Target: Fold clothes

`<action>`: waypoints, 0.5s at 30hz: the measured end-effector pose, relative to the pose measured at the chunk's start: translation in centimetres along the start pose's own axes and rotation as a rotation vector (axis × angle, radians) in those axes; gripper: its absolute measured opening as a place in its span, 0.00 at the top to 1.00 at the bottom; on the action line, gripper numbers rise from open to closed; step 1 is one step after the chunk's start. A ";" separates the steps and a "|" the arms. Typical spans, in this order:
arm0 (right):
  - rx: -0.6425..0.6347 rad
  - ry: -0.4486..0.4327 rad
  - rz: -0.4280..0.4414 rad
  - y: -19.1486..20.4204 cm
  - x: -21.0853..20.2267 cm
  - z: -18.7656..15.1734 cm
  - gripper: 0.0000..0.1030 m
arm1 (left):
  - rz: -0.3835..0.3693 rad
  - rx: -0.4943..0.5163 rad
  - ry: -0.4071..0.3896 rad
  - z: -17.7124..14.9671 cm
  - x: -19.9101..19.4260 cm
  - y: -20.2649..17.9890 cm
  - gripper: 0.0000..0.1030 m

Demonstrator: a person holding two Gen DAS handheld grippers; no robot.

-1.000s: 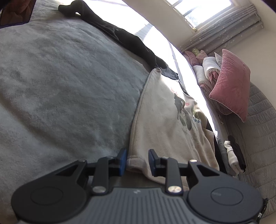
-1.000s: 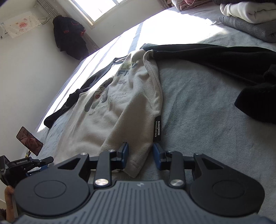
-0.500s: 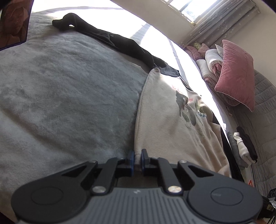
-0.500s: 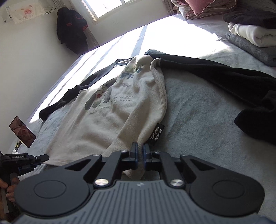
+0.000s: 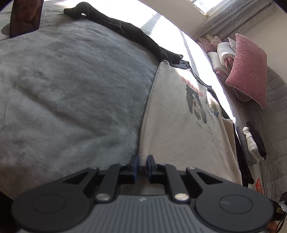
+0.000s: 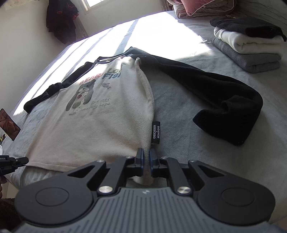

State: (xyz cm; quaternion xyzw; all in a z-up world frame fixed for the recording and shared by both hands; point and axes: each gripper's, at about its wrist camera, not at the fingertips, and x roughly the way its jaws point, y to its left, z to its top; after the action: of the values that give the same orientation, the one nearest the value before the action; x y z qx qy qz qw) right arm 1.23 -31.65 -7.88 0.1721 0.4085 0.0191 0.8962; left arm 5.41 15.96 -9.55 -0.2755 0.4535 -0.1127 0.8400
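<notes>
The sweatshirt [image 6: 100, 118], cream with black sleeves and a bear print, lies face up on the grey bed [image 5: 68, 100], its hem toward both cameras. The left gripper [image 5: 142, 165] pinches one hem corner: the cloth edge sits between its blue pads, which press on it even as the jaws are opening slightly. The right gripper [image 6: 146, 161] pinches the other hem corner at the side seam, just below a black label [image 6: 156, 132]; a fold of cream cloth is squeezed between its pads and hangs under them, and its jaws too are opening slightly. One black sleeve [image 6: 211, 93] stretches across the blanket to the right in the right view. A stack of folded clothes [image 6: 249, 48] sits well apart near a pink pillow [image 5: 249, 68]. A phone [image 5: 25, 17] lies by the bed's edge.
</notes>
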 end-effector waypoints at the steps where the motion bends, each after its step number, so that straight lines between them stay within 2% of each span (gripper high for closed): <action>1: 0.027 -0.004 0.001 -0.3 -0.2 -0.3 0.84 | -0.003 -0.009 -0.015 -0.1 -0.4 0.2 0.86; 3: 0.090 -0.017 0.031 -1.2 -0.7 -0.8 0.81 | -0.001 -0.009 -0.046 -0.1 -1.1 0.3 0.82; 4: 0.125 -0.026 0.059 -1.7 -1.1 -1.0 0.73 | -0.004 -0.012 -0.055 -0.1 -1.3 0.4 0.80; 6: 0.187 -0.044 0.101 -2.5 -1.7 -1.5 0.63 | -0.030 -0.034 -0.054 -0.3 -1.2 0.8 0.73; 10: 0.330 -0.066 0.183 -3.7 -1.7 -2.7 0.63 | -0.104 -0.089 -0.047 -0.8 -0.2 1.5 0.64; 12: 0.406 -0.081 0.228 -4.1 -1.0 -3.3 0.63 | -0.129 -0.130 -0.058 -1.1 0.5 2.0 0.63; 15: 0.481 -0.109 0.252 -4.7 0.1 -4.2 0.63 | -0.135 -0.141 -0.074 -1.2 0.8 1.9 0.66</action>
State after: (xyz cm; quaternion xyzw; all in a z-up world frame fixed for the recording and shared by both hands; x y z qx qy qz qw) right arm -2.31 -34.79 -11.97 0.4304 0.3276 0.0235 0.8407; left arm 4.76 16.71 -11.73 -0.3680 0.4095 -0.1263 0.8252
